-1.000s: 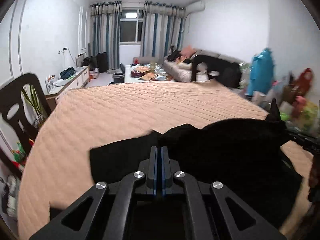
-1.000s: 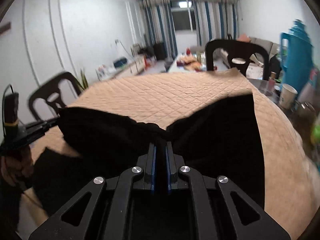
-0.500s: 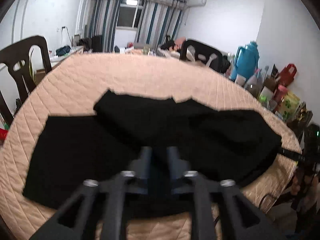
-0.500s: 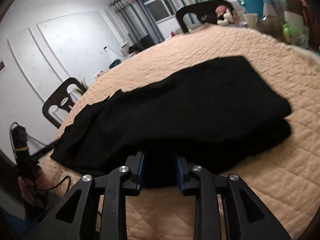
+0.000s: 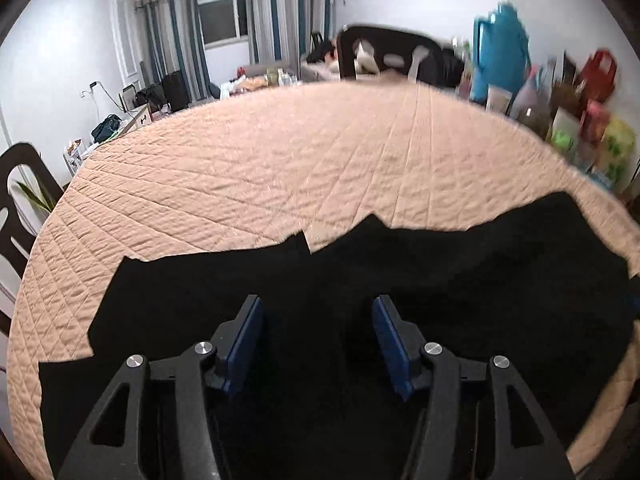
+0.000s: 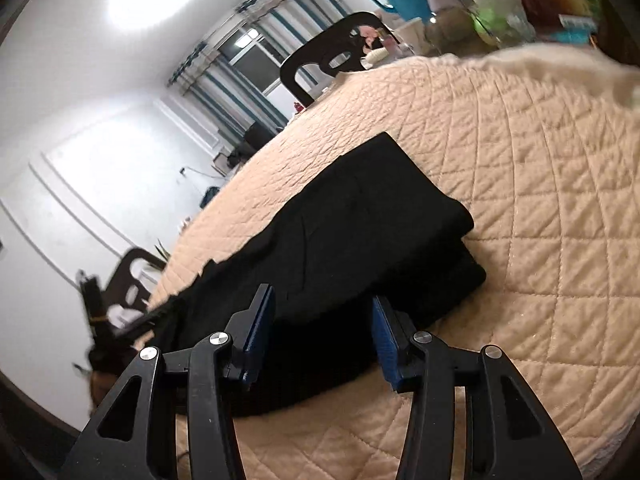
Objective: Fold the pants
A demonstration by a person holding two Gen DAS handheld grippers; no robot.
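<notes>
The black pants (image 5: 400, 280) lie flat across the lower half of the left wrist view, on the counter's peach quilted cover (image 5: 320, 152). In the right wrist view they run from lower left toward frame center, and their right end shows two stacked layers with a rounded folded edge (image 6: 460, 240).

The left gripper (image 5: 318, 336) is spread wide with only dark cloth visible between its blue pads, and it pinches nothing. The right gripper (image 6: 322, 330) is likewise spread, its fingers over the near edge of the pants without clamping them.

By the doubled layers, one fold looks laid down and released. The far edge is uneven, with a notch (image 5: 308, 244) where the layers fail to line up. The bundle is long, so at least one more fold and some straightening likely remain.
</notes>
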